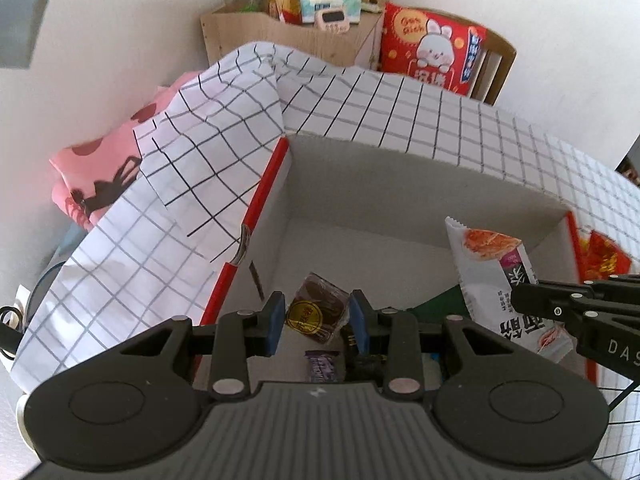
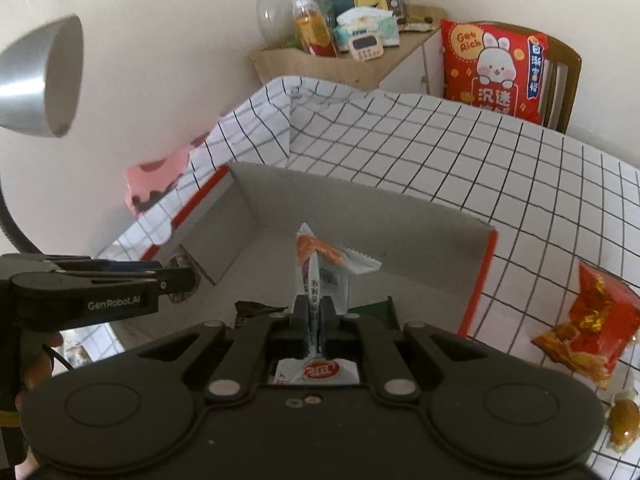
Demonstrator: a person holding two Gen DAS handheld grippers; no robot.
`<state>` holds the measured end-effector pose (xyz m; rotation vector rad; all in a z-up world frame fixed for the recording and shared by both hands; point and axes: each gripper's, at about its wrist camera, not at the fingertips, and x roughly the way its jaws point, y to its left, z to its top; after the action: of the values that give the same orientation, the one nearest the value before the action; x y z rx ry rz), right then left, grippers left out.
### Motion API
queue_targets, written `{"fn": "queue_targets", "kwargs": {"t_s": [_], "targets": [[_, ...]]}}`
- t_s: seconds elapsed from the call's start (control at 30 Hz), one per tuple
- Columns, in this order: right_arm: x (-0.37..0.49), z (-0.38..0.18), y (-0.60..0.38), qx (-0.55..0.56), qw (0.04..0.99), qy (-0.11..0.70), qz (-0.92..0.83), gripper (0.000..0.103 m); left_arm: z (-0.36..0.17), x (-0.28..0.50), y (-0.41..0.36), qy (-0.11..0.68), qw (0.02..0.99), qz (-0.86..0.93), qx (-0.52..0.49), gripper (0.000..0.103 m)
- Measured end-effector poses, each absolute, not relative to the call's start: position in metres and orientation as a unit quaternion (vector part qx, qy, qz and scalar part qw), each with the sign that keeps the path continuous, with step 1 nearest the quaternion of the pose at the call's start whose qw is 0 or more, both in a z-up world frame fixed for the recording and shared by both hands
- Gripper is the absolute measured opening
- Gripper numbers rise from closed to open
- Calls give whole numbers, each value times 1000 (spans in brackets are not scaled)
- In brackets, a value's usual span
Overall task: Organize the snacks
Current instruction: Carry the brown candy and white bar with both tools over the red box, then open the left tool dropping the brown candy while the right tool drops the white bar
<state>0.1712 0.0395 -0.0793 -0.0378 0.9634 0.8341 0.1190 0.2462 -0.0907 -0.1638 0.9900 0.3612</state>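
Observation:
My left gripper [image 1: 318,322] is shut on a small brown wrapped cake with a gold sticker [image 1: 320,312], held above the inside of a grey cardboard box with red edges [image 1: 360,184]. My right gripper [image 2: 316,320] is shut on a white snack packet with an orange picture [image 2: 320,264], which sticks up from its jaws over the same box [image 2: 360,208]. That packet [image 1: 492,276] and the right gripper show at the right of the left wrist view. A purple wrapped snack [image 1: 322,366] and a dark green packet [image 1: 436,306] lie on the box floor.
A red and gold snack bag [image 2: 588,328] and a small amber wrapped sweet [image 2: 622,420] lie on the checked tablecloth [image 2: 480,152] right of the box. Behind stand a wooden cabinet with bottles [image 2: 340,64], a chair with a red cushion [image 2: 492,68], and a lamp shade [image 2: 40,76].

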Motion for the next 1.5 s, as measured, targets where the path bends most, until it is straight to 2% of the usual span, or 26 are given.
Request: {"fn": "queue_targets", "kwargs": {"t_s": [0.53,0.7,0.9,0.97,1.03,1.5], "targets": [[173,-111,74,-62,786,473,393,5,-132,144,244,536,826,168,-51,35],[170,-111,73,-62,784,476,394,16,-137,144,245,541,822,168,-60,35],[166,-110,68,-59,782,481,391,22,-134,138,245,533,826,168,-72,37],[163,-109,67,-61,783,481,391,25,-130,134,243,527,829,170,-76,46],[161,-107,66,-61,784,478,390,27,-126,130,243,519,833,171,-82,50],[144,-71,33,-32,801,445,398,44,-83,95,219,460,872,147,-82,51]]}}
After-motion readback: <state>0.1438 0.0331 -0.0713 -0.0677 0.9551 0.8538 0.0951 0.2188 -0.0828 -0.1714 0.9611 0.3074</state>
